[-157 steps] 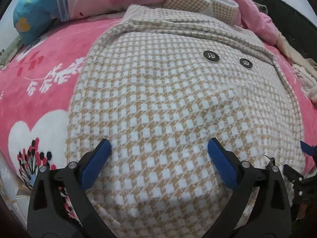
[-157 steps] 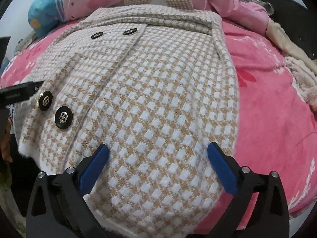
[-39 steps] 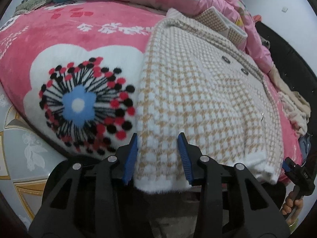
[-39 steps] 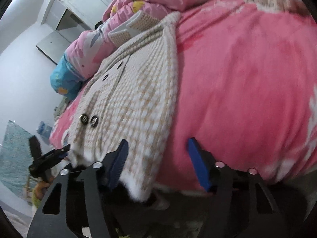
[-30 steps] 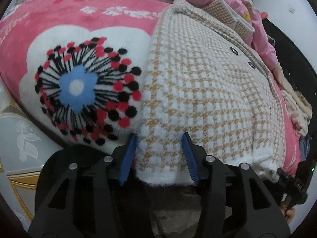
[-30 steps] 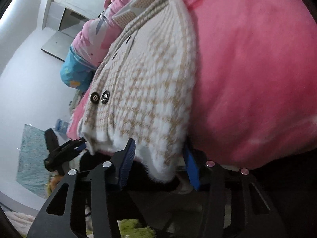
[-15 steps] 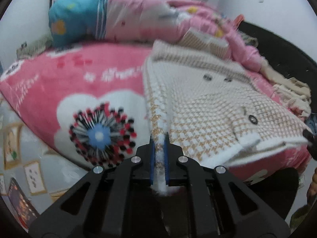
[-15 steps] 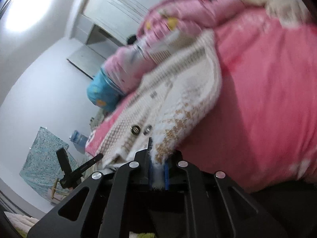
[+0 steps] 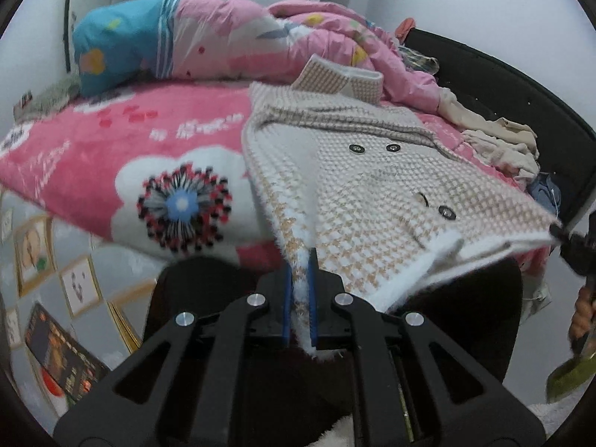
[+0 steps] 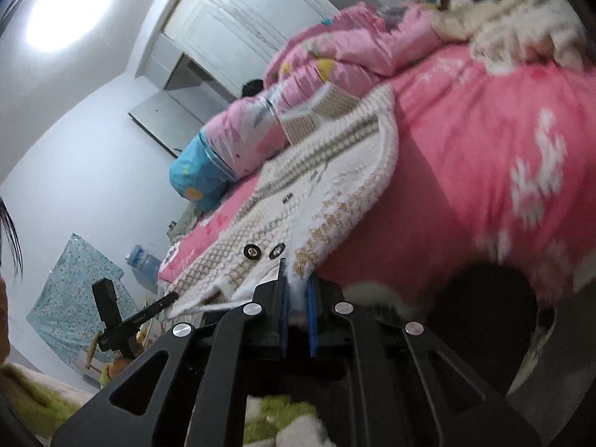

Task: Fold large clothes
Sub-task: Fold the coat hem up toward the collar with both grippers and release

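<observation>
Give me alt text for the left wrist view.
The left gripper is shut on the hem of a tan-and-white houndstooth coat, lifting it off a pink floral blanket. The right gripper pinches the hem's far corner.

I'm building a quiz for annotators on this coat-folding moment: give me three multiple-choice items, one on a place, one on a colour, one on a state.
1. Where does the beige-and-white checked woolly coat lie?
A on the pink floral bed blanket
B on a chair
C on the floor

2. What colour are the pads of the left gripper?
A red
B blue
C green

3. How does the right gripper stand?
A open above the coat
B shut on nothing
C shut on the coat's hem

Answers:
1 A, the coat spreads over the blanket.
2 B, blue strips line both fingers.
3 C, white hem fabric sits pinched between its pads.
</observation>
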Motion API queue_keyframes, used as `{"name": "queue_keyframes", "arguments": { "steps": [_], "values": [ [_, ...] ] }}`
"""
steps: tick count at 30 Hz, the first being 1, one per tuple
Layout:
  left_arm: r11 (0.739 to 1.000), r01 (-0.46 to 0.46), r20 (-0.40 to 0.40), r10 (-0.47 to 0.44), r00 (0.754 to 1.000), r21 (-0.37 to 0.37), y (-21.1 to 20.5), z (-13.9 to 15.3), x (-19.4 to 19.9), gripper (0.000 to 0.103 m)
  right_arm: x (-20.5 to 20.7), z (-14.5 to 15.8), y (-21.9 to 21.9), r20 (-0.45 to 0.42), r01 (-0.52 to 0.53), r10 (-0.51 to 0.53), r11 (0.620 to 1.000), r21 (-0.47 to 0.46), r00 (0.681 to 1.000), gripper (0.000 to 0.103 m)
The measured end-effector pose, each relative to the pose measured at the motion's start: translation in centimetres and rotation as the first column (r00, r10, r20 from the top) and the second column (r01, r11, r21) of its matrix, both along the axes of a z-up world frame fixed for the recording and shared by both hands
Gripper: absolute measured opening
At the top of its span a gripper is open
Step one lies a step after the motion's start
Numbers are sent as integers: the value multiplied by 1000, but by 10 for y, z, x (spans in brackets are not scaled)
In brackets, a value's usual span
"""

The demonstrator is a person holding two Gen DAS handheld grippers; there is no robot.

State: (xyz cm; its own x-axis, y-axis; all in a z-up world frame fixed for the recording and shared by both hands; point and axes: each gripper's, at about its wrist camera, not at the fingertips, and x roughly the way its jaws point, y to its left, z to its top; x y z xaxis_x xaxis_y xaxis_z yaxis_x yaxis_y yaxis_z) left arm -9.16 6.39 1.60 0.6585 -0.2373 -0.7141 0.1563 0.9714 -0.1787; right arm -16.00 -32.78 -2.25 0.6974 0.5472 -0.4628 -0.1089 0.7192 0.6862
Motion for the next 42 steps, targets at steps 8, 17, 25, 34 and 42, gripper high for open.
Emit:
{"name": "queue_keyframes", "arguments": {
  "steps": [8,17,25,34,42],
  "values": [
    [992,-10,-7,9,1000,-125,14,0,62,8,73,11,-7,26,17,-18,999,35,1000,9],
    [991,-13,-52,6,999,-137,15,-2,190,14,219,-1,-16,-46,58,-57,998,4,997,9],
    [988,-88,-213,59,975,-129,31,-54,261,70,289,-90,-33,-239,66,-41,993,100,970,10],
    [985,-79,-45,73,996,-156,51,-8,210,73,233,-40,-55,-93,60,-49,991,116,994,61],
    [985,133,-56,-140,989,-107,-40,-37,179,73,197,-17,68,-46,-160,153,922,-352,987,59]
  ]
}}
